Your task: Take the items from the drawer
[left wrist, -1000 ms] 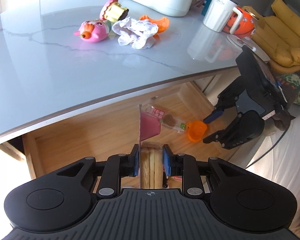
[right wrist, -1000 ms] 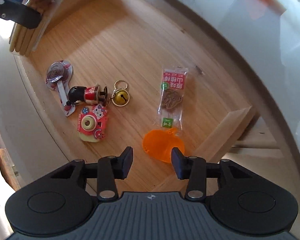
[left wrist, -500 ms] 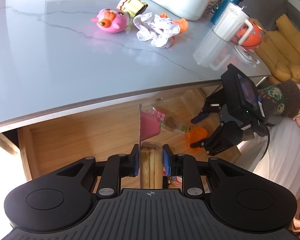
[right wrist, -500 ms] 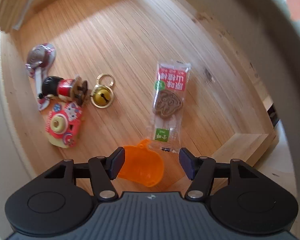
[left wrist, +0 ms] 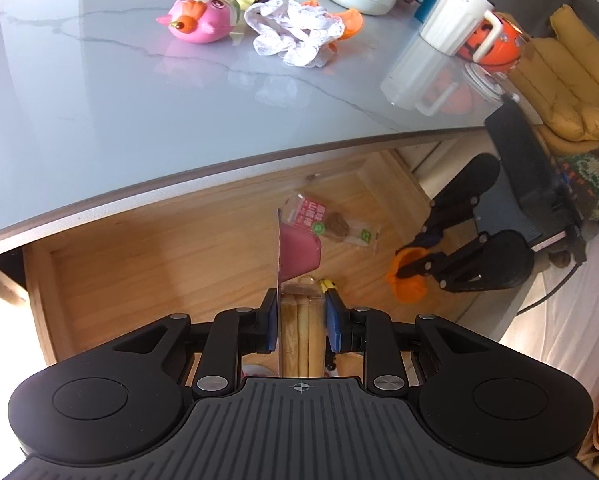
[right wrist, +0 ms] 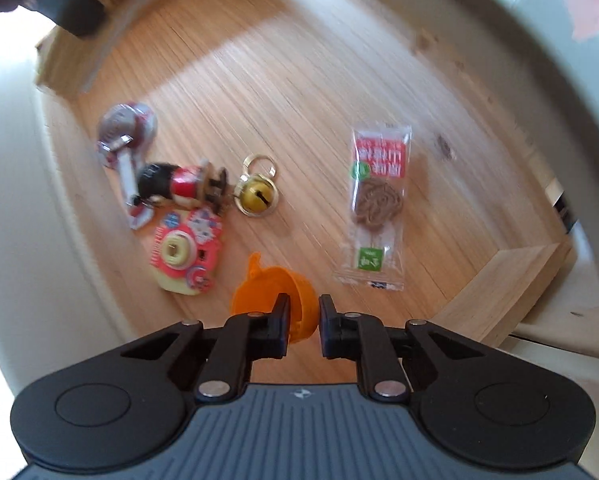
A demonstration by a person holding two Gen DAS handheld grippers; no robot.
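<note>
Since the earlier frame, the right gripper has dropped onto the orange cup in the open drawer, and its jaws have just been closing, now pinching the cup's rim. Over the drawer's near edge, the left gripper grips a clear biscuit packet.

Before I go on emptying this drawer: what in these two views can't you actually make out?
- Left wrist view: the drawer floor nearest us is hidden behind the left gripper and its biscuit pack.
- Right wrist view: motion blur smears the small toys; print on the snack packet is unreadable.
- Right gripper: its fingers cover part of the orange cup.
</note>
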